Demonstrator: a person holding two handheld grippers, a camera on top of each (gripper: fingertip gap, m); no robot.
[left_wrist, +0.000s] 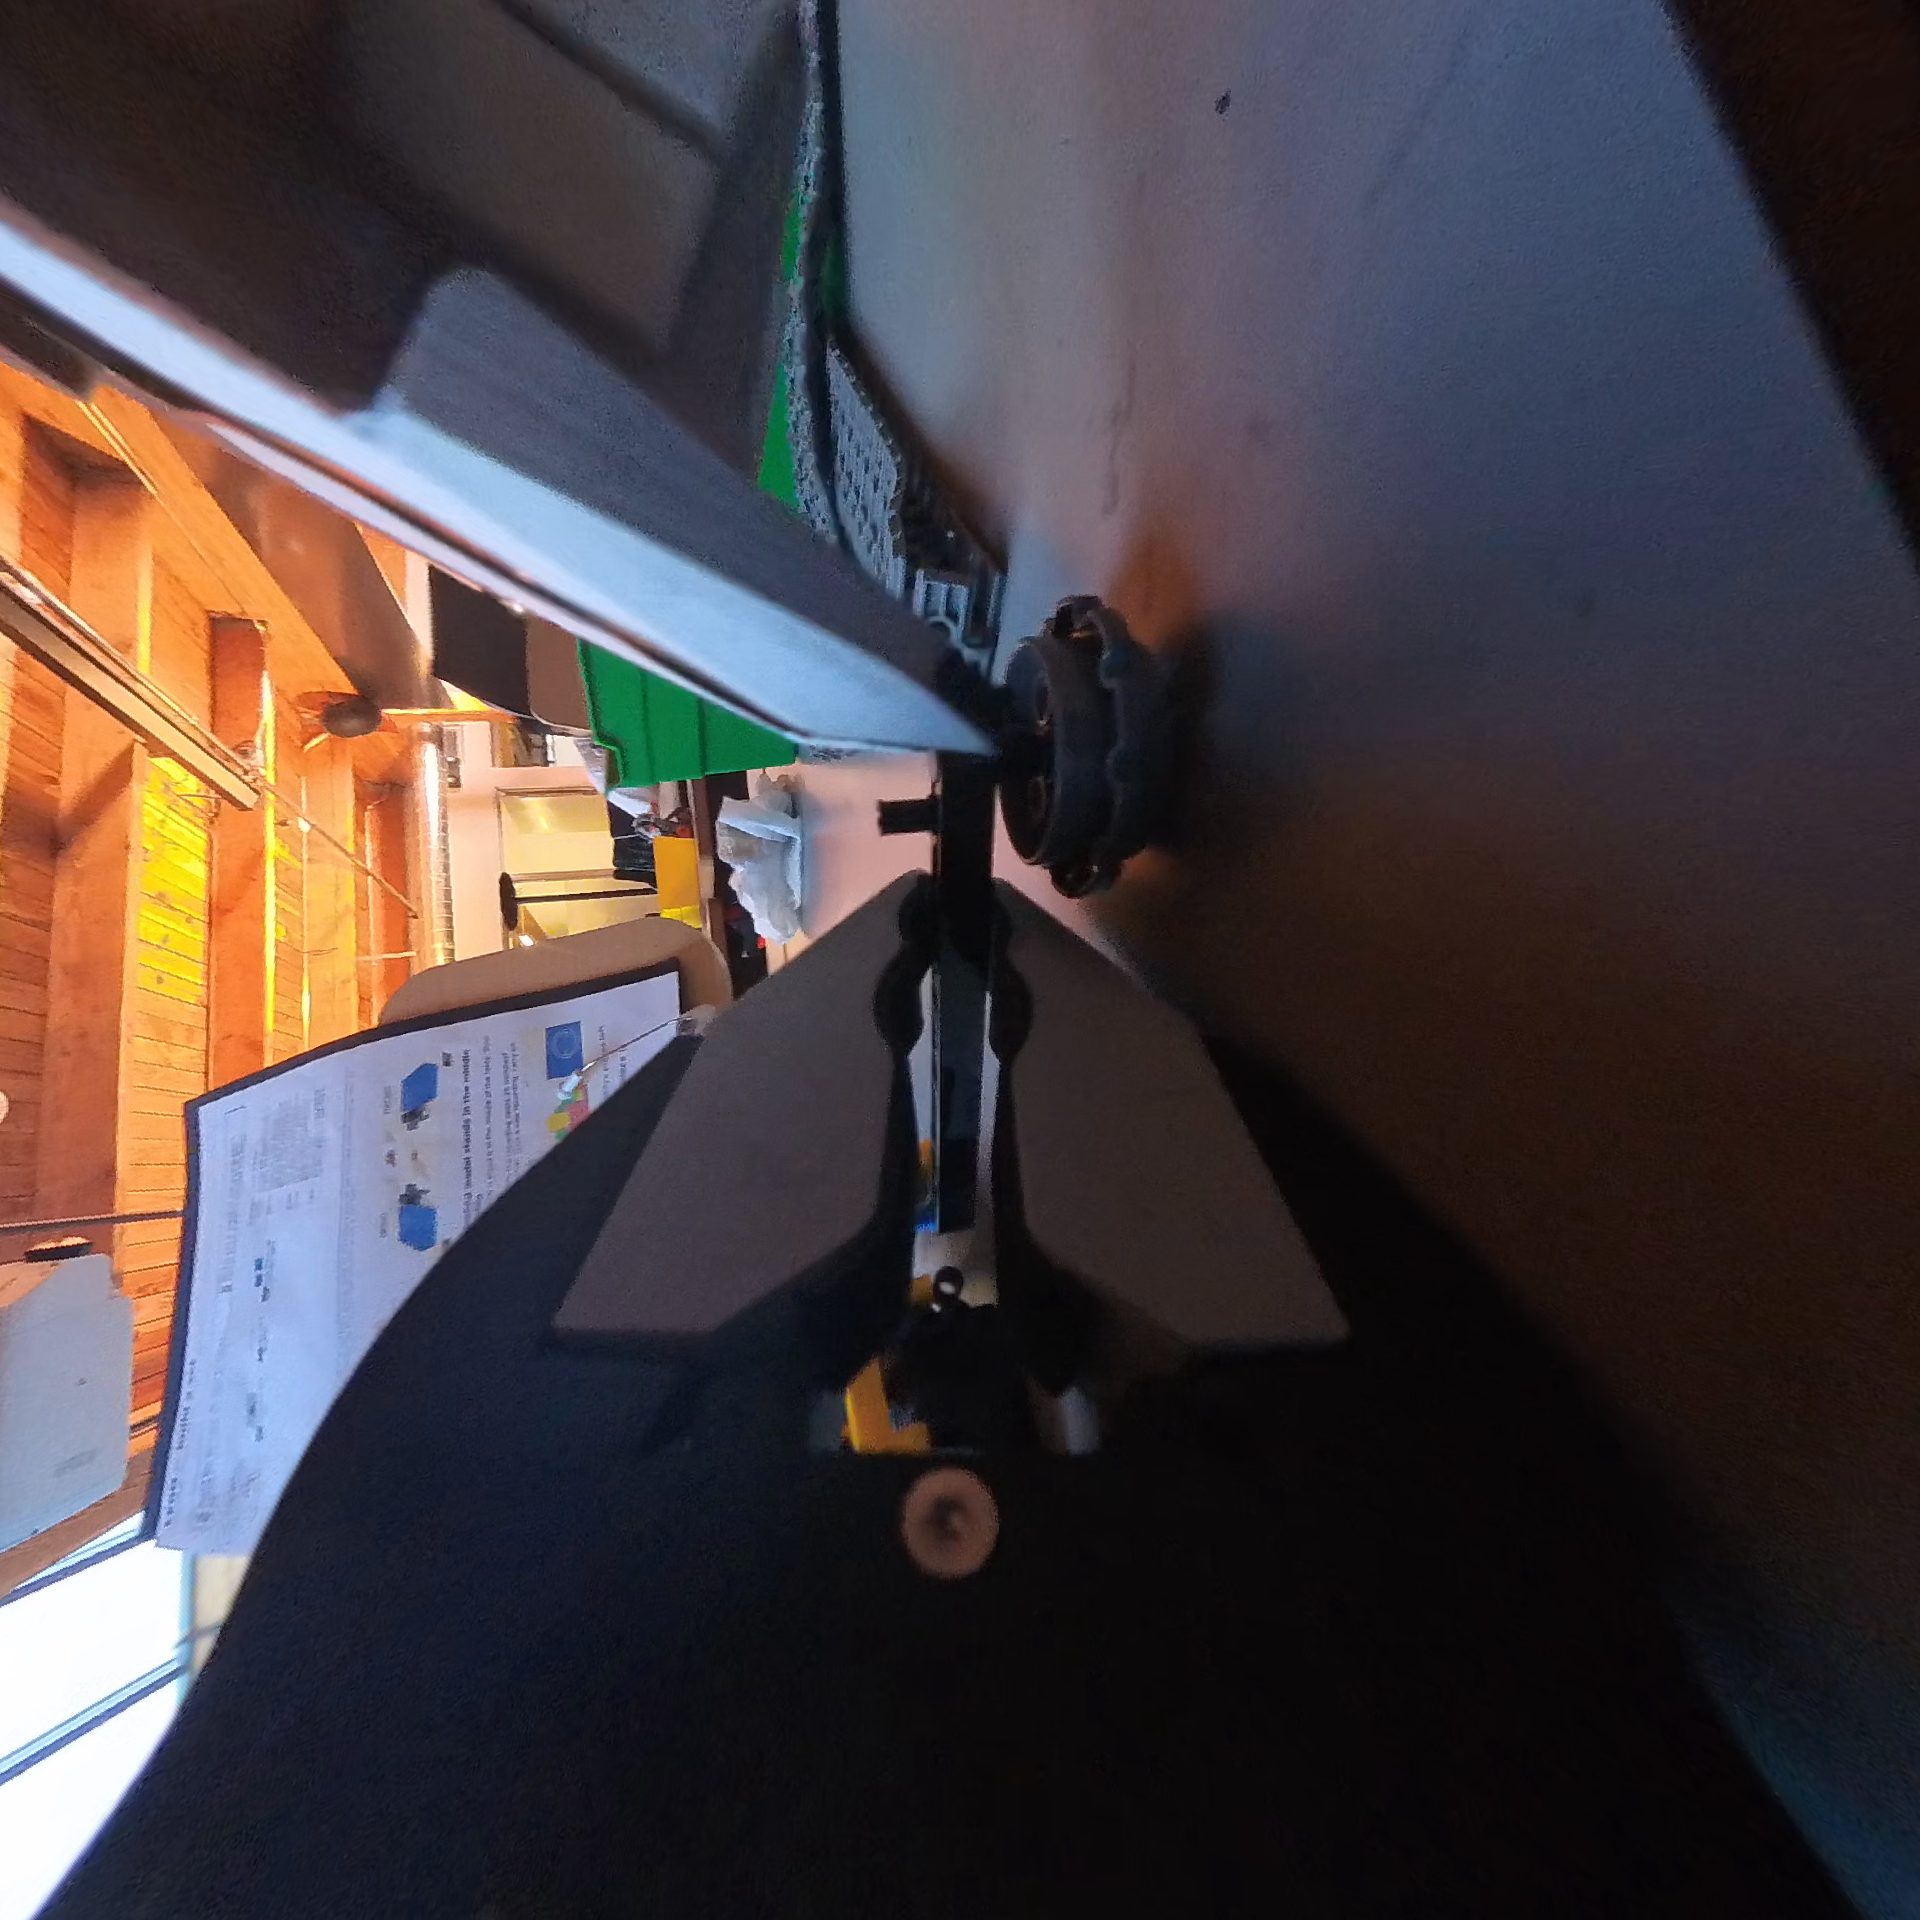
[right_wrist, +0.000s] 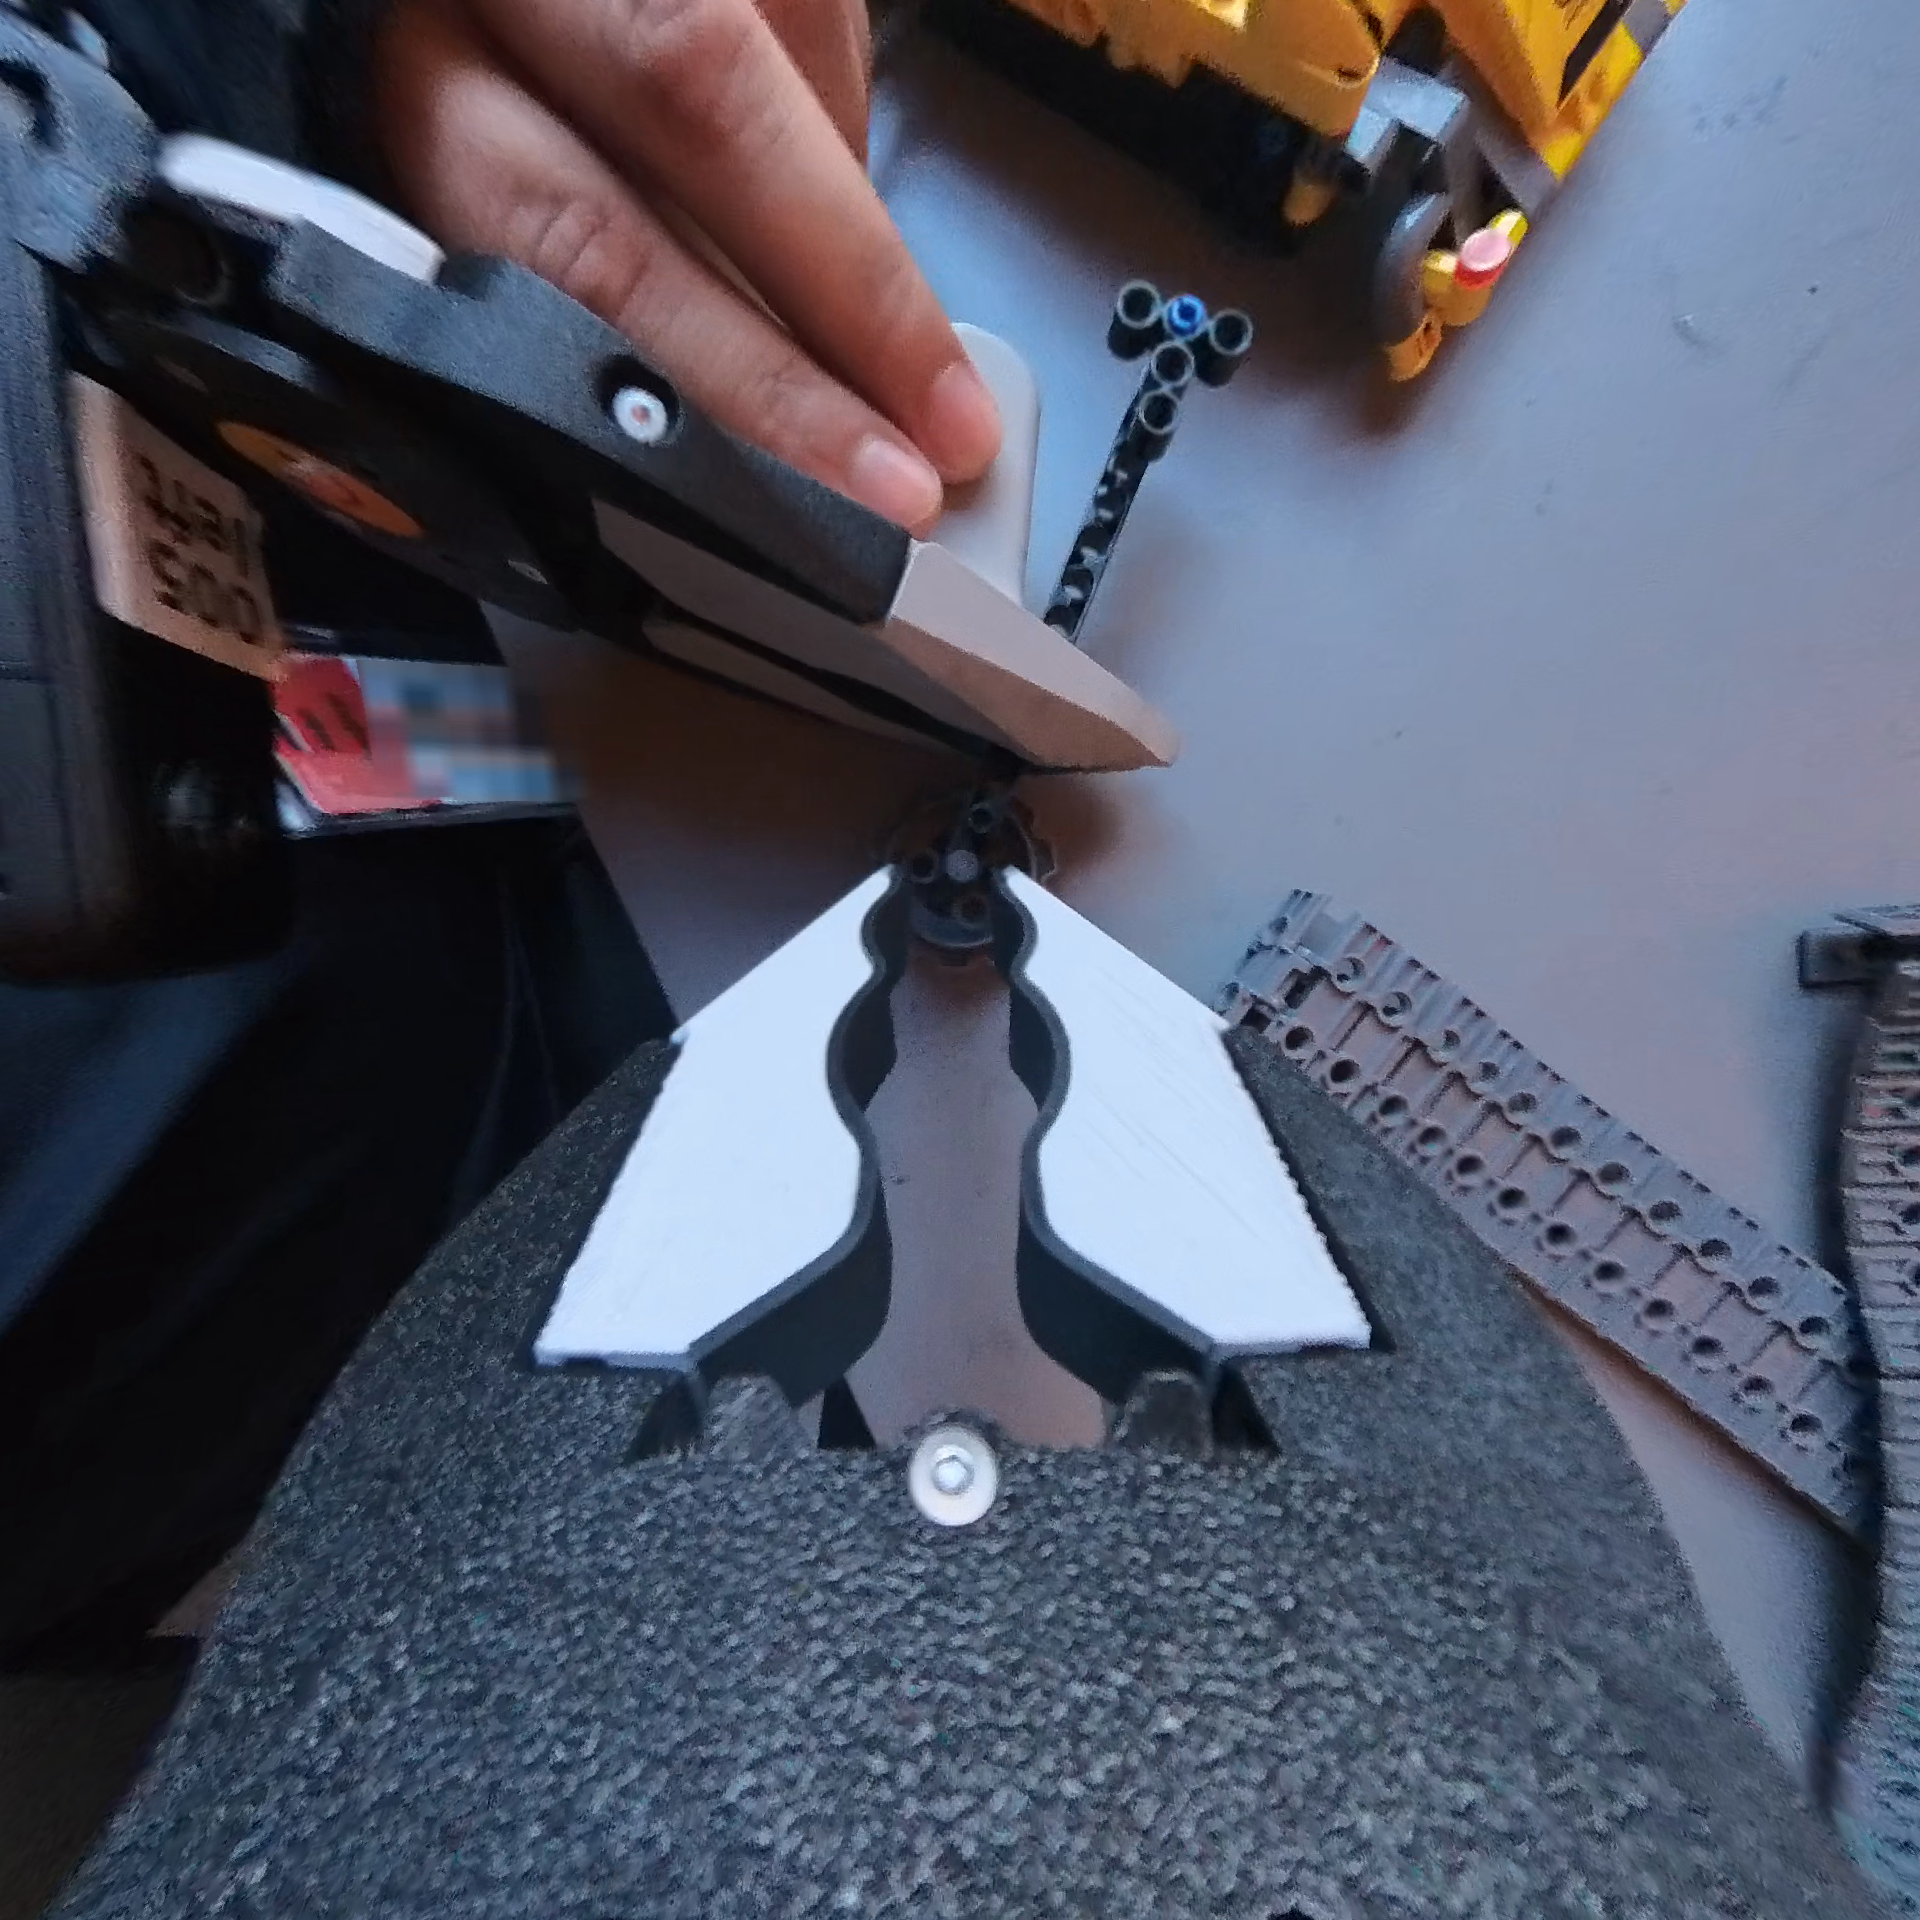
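- two handheld grippers were brought tip to tip over a grey table (right_wrist: 1455, 727), both set on one small black toy assembly.
- the left gripper (left_wrist: 954, 935) was seen turned on its side, its jaws pressed together on a thin black beam (left_wrist: 961, 1039), evidently so that the part was steadied on edge.
- a black toothed gear (left_wrist: 1081, 743) was seen at the beam's far end, close against the table and just beyond the fingertips.
- the right gripper (right_wrist: 961, 883) was shown with its jaws nearly together around that same gear (right_wrist: 966, 862); whether it was truly clamped could not be told.
- the left gripper's trigger was covered by a hand (right_wrist: 727, 239) in the right wrist view.
- a black perforated beam (right_wrist: 1132, 468), a grey track strip (right_wrist: 1538, 1174) and a yellow toy vehicle (right_wrist: 1351, 83) were left lying well apart from the tips.
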